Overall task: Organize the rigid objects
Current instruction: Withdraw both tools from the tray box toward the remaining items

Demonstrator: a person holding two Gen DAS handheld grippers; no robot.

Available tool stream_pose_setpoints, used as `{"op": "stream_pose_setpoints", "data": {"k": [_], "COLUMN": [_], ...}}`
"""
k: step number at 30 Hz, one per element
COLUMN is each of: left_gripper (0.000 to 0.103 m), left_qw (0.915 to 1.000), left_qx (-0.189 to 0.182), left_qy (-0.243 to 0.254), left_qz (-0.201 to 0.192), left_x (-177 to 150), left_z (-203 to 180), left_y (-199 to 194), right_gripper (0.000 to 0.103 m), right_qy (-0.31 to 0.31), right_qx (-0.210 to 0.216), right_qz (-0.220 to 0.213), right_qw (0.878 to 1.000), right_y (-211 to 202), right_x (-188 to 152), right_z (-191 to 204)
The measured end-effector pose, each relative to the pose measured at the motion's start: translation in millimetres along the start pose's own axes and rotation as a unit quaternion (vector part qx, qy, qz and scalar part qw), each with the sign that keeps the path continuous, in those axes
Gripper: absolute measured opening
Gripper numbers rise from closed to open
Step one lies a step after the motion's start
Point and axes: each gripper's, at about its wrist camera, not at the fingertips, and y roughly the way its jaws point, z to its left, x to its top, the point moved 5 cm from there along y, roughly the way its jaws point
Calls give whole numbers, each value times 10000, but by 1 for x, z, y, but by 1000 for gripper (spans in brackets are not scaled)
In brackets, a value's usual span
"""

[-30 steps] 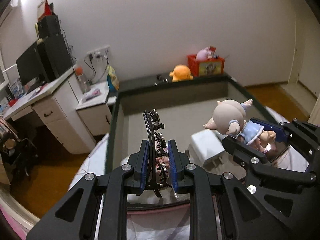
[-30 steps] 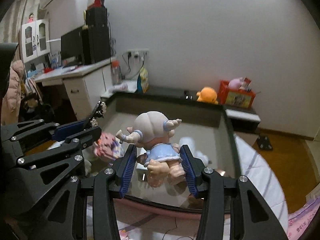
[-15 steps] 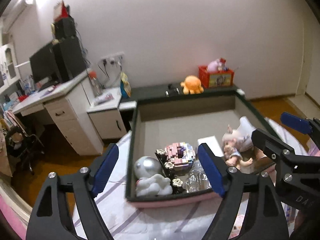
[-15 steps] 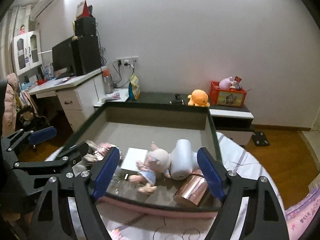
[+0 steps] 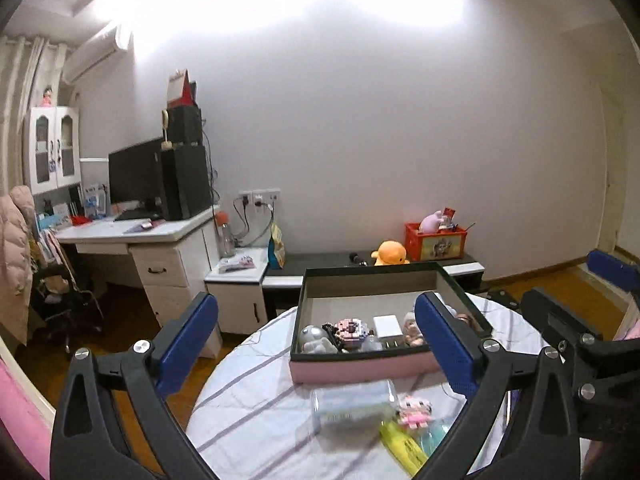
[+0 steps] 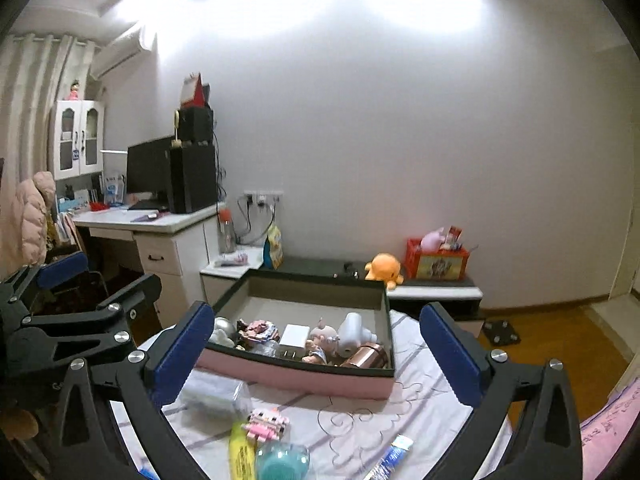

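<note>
A pink box with a dark rim (image 5: 360,368) (image 6: 304,378) sits on the round table and holds a silver astronaut figure (image 5: 314,339), a pink block toy (image 5: 351,330) (image 6: 260,330), a white charger (image 5: 387,327) (image 6: 295,336), a baby doll (image 6: 322,340), a white cylinder (image 6: 352,332) and a copper cup (image 6: 368,354). My left gripper (image 5: 318,344) and right gripper (image 6: 314,356) hang above the table's near side, back from the box. Both sets of jaws are opening wide with nothing between them.
On the striped tablecloth near me lie a clear plastic case (image 5: 352,402) (image 6: 214,394), a small pink block figure (image 5: 414,416) (image 6: 267,426), a yellow tube (image 5: 402,446) (image 6: 240,454), a teal round item (image 6: 280,460) and a blue-white sachet (image 6: 390,458). A desk (image 5: 140,240) and low cabinet (image 5: 360,264) stand beyond.
The left gripper let go of the black beaded piece and the right let go of the baby doll, which now lies in the box. Both opened wide, pulled back and rose.
</note>
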Motion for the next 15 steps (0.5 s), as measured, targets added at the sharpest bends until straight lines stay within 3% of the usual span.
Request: {"op": "stream_pose_setpoints", "data": {"k": [6, 15], "left_gripper": [101, 101], "left_qw": [9998, 9997], "left_qx": [1, -10], "left_qy": [102, 260], "left_qz": [-148, 43], "left_x": [-15, -46], "left_z": [-9, -22], "left_y": [-48, -77], "right_gripper": [103, 103], "right_qy": [-183, -149], "right_qx": [-222, -261], "right_qz": [-420, -312], "right_qw": [9987, 9991], "right_y": [-57, -95], "right_x": [-8, -40], "right_z": [8, 1]}}
